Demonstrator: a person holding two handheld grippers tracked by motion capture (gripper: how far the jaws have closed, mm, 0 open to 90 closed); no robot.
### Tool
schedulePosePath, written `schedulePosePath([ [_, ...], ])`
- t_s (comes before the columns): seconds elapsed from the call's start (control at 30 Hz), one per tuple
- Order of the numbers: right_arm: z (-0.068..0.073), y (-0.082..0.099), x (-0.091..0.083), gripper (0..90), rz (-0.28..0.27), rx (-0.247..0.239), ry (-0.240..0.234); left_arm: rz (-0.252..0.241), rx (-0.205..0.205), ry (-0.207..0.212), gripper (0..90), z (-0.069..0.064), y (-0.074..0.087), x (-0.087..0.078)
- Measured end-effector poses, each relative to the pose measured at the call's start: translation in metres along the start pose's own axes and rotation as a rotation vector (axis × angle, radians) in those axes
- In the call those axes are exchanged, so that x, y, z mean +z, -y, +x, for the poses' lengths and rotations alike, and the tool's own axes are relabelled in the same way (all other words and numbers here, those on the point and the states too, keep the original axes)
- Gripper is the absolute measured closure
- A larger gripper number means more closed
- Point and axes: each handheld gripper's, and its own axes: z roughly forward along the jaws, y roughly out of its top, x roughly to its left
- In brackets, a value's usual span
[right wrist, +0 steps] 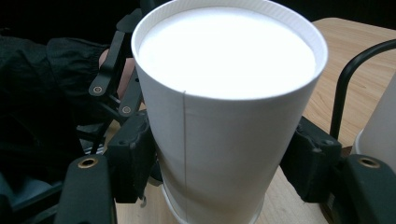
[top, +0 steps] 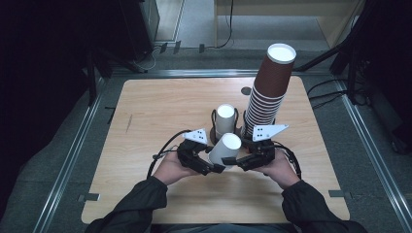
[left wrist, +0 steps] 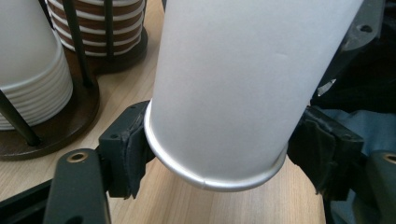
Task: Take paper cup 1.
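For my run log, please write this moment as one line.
left hand-held gripper: shut on white cup | right hand-held gripper: shut on white cup | cup: upside down, above table

A lab or test room, by the look of it. The wooden table sits inside a metal rail frame on grey floor (cables trailing about), with dark equipment stands behind.

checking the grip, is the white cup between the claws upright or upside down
Upside down: the white cup shows its closed base on top, rolled rim lowest, held between the left claw and right claw.
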Motion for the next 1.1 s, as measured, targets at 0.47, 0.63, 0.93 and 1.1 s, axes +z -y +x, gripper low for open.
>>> schedulePosePath([
  [0.47, 0.003, -0.004, 0.003, 25.1, 0.038, 0.008, 0.026, 0.013, 0.012, -0.018, 30.9, 0.001, -0.001, -0.005],
  [0.63, 0.007, -0.007, 0.001, 19.8, 0.068, -0.031, 0.088, 0.036, 0.025, -0.038, 30.9, 0.003, -0.001, -0.012],
  [0.93, 0.012, -0.005, -0.006, 19.9, 0.19, -0.084, 0.146, 0.107, 0.035, -0.066, 30.9, 0.008, -0.002, -0.026],
  [1.1, 0.013, -0.001, -0.006, 19.9, 0.243, -0.101, 0.166, 0.187, 0.064, -0.122, 30.9, 0.007, -0.003, -0.028],
])
